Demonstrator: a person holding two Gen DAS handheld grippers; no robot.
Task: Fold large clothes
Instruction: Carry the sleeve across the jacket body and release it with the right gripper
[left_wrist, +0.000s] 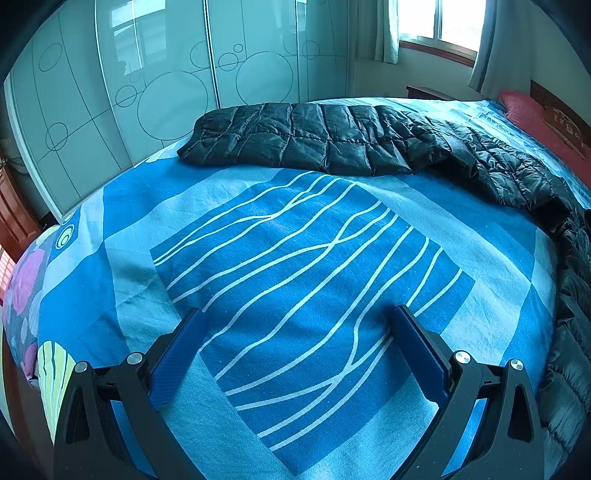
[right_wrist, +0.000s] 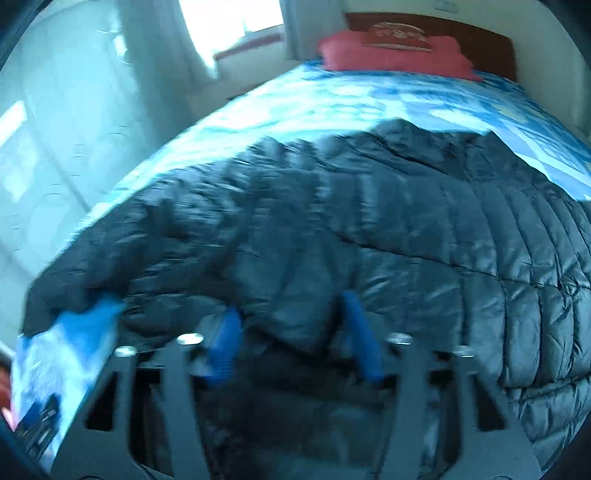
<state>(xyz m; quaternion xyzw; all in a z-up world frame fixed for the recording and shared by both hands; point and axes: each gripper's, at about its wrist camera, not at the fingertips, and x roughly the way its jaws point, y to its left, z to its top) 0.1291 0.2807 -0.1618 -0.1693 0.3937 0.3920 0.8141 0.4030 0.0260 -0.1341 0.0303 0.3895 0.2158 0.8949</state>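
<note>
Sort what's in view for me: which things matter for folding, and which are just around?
In the job:
black puffer jacket
left gripper, open above the bedspread
right gripper, jacket fabric between its fingers

Just around:
red pillow
wardrobe doors
curtains

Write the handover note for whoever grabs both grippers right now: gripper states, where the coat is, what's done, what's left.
Left gripper: open, empty, over the bare blue bedspread, apart from the coat.
Right gripper: blue fingers either side of a bunched edge of the black puffer coat; the view is blurred, so a firm grip cannot be confirmed.
Coat: spread lengthwise across the bed, one long quilted part lying flat toward the wardrobe; red pillow at the headboard.
Done: coat laid out; no neat fold is visible.
Left: confirm the right grip, bring the left in, fold.
</note>
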